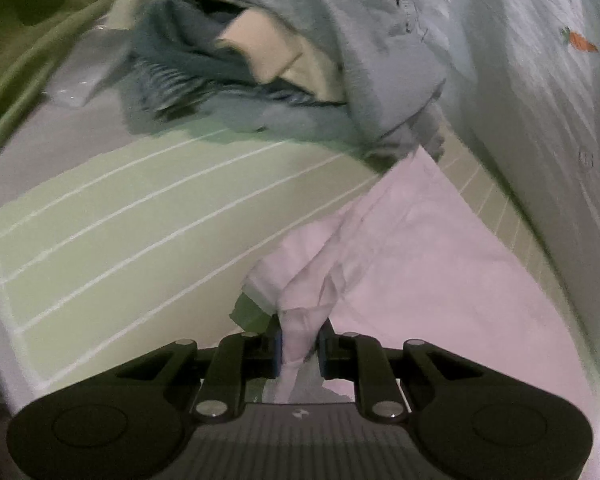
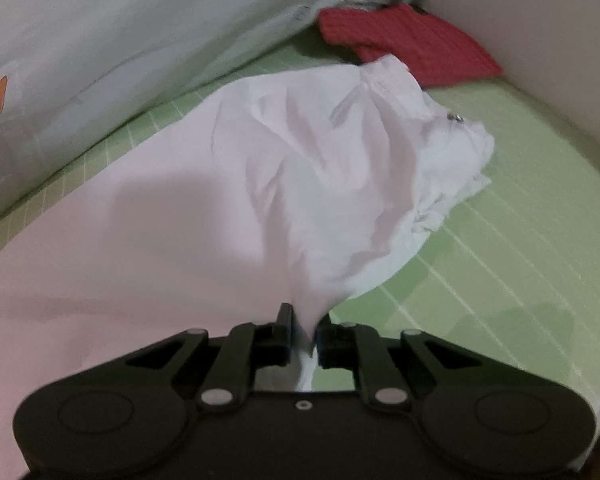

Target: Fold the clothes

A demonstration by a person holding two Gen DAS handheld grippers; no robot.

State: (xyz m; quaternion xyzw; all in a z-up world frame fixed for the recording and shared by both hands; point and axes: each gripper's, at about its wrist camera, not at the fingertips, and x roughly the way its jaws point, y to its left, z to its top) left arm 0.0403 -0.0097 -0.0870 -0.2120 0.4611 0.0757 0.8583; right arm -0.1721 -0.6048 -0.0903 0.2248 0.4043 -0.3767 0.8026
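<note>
The left gripper [image 1: 299, 342] is clamped on a bunched corner of the pale pink garment [image 1: 420, 248], and the right gripper [image 2: 305, 338] pinches another edge of the same garment [image 2: 204, 200]. The cloth lies on a green mat with white lines [image 1: 112, 216], its near part drawn taut toward both sets of fingers. In the right wrist view its long axis runs from the near left out to the far right, ending in a gathered, crumpled end with a small metal snap [image 2: 456, 118]. Just beyond that end sits a red knitted item [image 2: 412, 40]. In the left wrist view a heap of grey-blue and beige clothes [image 1: 268, 60] lies at the far side of the mat. A white sheet printed with a carrot [image 1: 580, 42] runs along the mat's edge.
</note>
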